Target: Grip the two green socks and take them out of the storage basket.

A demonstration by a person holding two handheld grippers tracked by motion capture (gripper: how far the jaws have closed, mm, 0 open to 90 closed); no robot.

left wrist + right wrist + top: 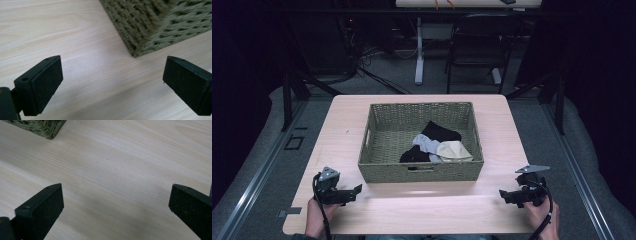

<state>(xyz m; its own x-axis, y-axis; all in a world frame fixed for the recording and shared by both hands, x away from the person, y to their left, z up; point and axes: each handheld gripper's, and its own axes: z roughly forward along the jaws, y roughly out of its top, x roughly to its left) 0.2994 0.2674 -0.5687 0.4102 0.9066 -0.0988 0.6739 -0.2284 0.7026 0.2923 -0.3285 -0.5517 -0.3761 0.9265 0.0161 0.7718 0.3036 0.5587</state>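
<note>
A woven olive basket (377, 169) stands in the middle of the light wooden table (422, 205). Inside it lie black (439, 132), grey (427, 146) and cream (454, 150) cloth pieces, bunched at the front right. My left gripper (358, 190) rests at the table's front left, jaws wide open and pointing right toward the basket's corner (140, 47). At the front right, my right gripper (503, 195) is held low over the table, open with nothing between its pads (42, 212). The basket's corner (47, 130) shows at the top left of the right gripper view.
Beyond the table stand a dark folding chair (477, 45) and a white desk leg (419, 55) with cables on the floor. Metal rails run along both sides of the table. Bare tabletop lies in front of the basket between the grippers.
</note>
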